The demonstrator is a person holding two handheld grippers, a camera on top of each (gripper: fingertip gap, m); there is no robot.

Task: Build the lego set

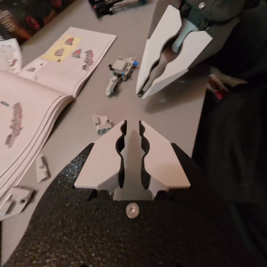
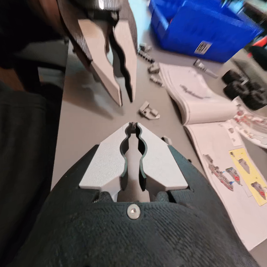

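Grey table, R gripper pinching small piece nr edge.

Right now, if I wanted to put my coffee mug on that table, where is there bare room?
Barest is the grey table strip along the near edge, between the two grippers and the person's dark clothing. A smaller gap lies between the grey subassembly and a loose grey piece. Crowded: the open instruction book, loose pieces beside it, and the blue bin corner.
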